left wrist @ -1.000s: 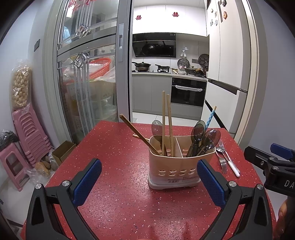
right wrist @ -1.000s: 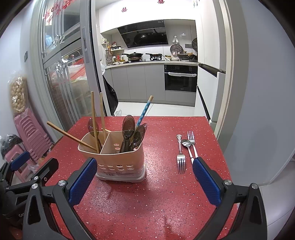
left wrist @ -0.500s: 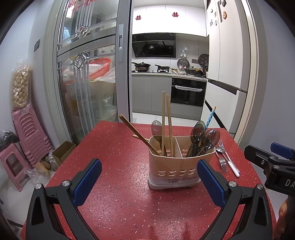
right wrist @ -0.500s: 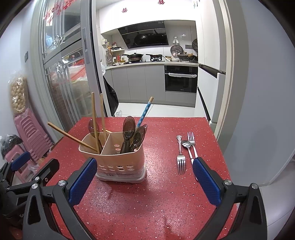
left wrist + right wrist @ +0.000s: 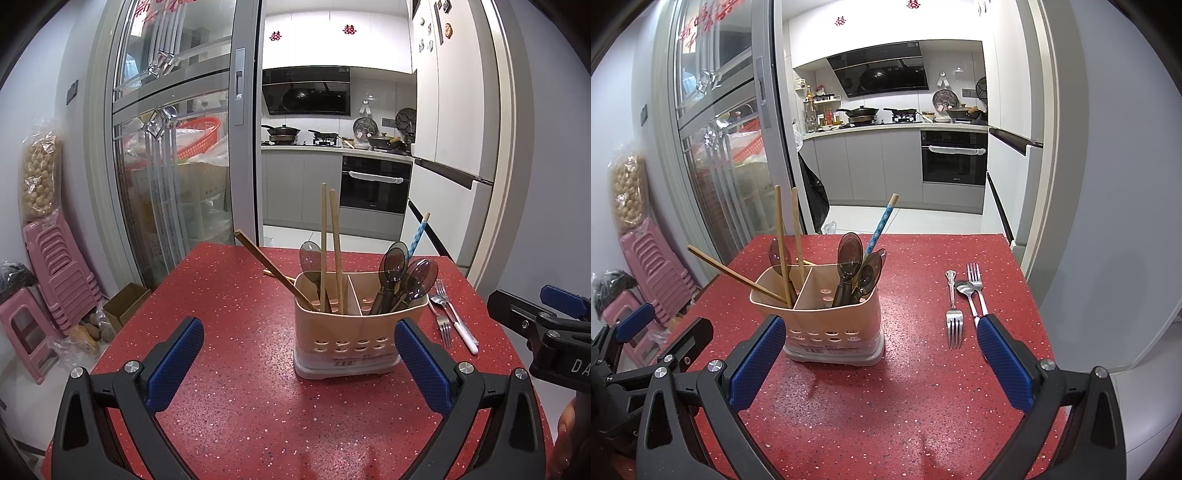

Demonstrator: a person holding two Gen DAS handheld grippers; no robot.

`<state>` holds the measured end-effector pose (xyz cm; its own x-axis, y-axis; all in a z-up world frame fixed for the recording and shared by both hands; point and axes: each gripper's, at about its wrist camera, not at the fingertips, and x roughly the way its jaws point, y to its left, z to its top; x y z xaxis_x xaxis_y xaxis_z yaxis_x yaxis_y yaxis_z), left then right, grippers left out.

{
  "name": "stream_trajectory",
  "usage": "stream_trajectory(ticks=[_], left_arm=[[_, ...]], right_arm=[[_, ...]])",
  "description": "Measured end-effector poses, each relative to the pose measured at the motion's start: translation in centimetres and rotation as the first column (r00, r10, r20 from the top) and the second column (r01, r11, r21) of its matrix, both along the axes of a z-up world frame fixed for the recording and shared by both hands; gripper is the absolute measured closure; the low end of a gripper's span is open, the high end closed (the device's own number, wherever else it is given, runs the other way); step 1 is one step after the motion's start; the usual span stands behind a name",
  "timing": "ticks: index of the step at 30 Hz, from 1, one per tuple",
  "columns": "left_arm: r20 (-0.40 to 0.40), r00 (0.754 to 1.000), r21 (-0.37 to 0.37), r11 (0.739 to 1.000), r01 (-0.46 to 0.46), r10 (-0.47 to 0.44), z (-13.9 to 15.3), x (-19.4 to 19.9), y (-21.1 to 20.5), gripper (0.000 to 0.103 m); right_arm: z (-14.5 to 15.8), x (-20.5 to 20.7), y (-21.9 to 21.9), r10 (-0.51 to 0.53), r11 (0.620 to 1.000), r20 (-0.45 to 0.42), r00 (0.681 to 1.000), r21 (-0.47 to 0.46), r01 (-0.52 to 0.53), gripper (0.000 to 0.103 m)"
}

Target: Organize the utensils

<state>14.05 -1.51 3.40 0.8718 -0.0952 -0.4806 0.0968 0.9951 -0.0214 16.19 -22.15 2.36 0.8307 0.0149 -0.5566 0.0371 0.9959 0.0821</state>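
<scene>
The loose cutlery is what's left to sort here: two metal forks (image 5: pixel 954 320) and a small metal spoon (image 5: pixel 964 288) lying flat on the red speckled table (image 5: pixel 905 398), just ahead of the right gripper (image 5: pixel 882 365) and close to its right finger – one handle actually disappears behind that blue pad. The beige two-compartment caddy (image 5: pixel 831 314) sits ahead of the same gripper toward its left finger, and right in front of the left gripper (image 5: pixel 299 365), nearer its right pad. Wooden chopsticks (image 5: pixel 325 243) stand in the caddy's left compartment, with one smoky plastic spoon among them and one chopstick leaning way out over the rim; the dark translucent spoons (image 5: pixel 391 266) and a blue dotted stick are in the right one. Both grippers are spread wide with nothing between the pads, hovering low over the table. My worry – those forks are thin and flat against the surface, so a pinch could just skate over them or drag the neighbour along, since the three lie almost touching. Also that leaning chopstick looks easy to clip if the left gripper swings in, and the light caddy could probably tip or slide.
</scene>
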Motion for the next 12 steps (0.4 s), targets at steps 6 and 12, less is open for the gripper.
stream_trajectory(ticks=[6, 12], left_arm=[[0.014, 1.000, -0.004, 1.000, 0.002, -0.002, 0.10, -0.26, 0.08, 0.000], [0.014, 1.000, -0.004, 1.000, 0.003, -0.003, 0.12, -0.31, 0.08, 0.000]], right_arm=[[0.22, -0.06, 0.04, -0.001, 1.000, 0.002, 1.000, 0.000, 0.001, 0.000], [0.20, -0.06, 0.02, 0.000, 1.000, 0.003, 1.000, 0.001, 0.000, 0.000]])
